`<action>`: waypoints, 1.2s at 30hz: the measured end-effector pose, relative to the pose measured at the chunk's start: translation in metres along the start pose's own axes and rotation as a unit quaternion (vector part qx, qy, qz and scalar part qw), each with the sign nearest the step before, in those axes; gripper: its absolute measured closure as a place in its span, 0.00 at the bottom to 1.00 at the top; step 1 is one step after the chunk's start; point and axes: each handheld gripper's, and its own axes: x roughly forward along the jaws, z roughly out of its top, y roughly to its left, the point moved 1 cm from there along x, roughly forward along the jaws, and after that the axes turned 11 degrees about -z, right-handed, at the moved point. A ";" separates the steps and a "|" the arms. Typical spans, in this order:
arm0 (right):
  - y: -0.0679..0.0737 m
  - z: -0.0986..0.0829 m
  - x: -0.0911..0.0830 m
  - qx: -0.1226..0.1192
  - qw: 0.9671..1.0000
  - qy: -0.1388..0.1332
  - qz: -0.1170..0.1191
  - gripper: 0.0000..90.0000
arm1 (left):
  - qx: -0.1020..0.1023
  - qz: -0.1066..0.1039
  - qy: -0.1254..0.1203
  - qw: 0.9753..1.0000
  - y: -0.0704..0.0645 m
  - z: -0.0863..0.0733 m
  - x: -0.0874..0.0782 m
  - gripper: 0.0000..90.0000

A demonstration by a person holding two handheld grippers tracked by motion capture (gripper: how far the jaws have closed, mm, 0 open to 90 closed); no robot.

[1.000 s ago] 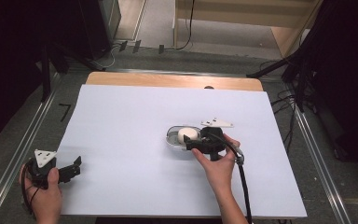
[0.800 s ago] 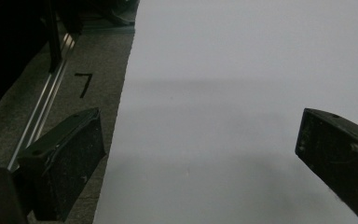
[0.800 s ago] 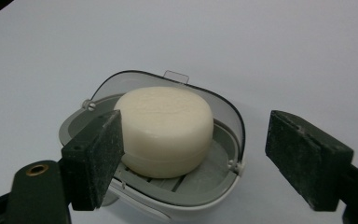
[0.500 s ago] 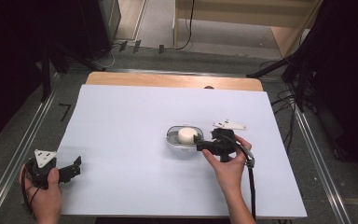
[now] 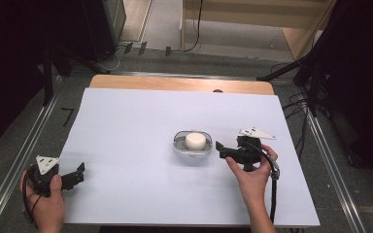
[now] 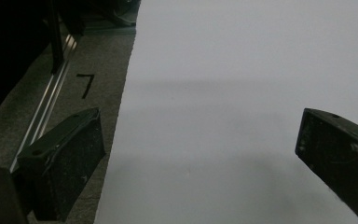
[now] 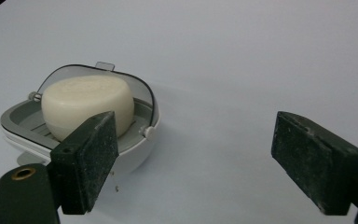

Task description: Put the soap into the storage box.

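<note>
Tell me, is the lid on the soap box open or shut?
Open. The clear lid stands tipped up behind the soap, which sits uncovered in the soap box.

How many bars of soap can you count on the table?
1. The soap sits in the grey soap dish near the table's middle, just left of the right gripper, which is apart from it.

High view looks down over table (image 5: 126, 126); right gripper view close on soap dish (image 7: 135, 144), shared.
</note>
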 end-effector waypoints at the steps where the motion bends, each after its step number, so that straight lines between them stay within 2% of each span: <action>1: -0.002 -0.001 -0.001 0.001 1.000 0.001 -0.001 0.16 | 0.000 0.000 0.000 1.000 0.000 0.000 0.000 0.02; 27: -0.065 -0.032 -0.016 0.038 0.999 0.005 -0.029 0.15 | 0.002 0.002 0.002 1.000 0.000 0.000 0.000 0.02; 36: -0.079 -0.039 -0.022 0.045 0.998 0.003 -0.039 0.15 | 0.002 0.003 0.001 1.000 0.000 0.000 0.000 0.02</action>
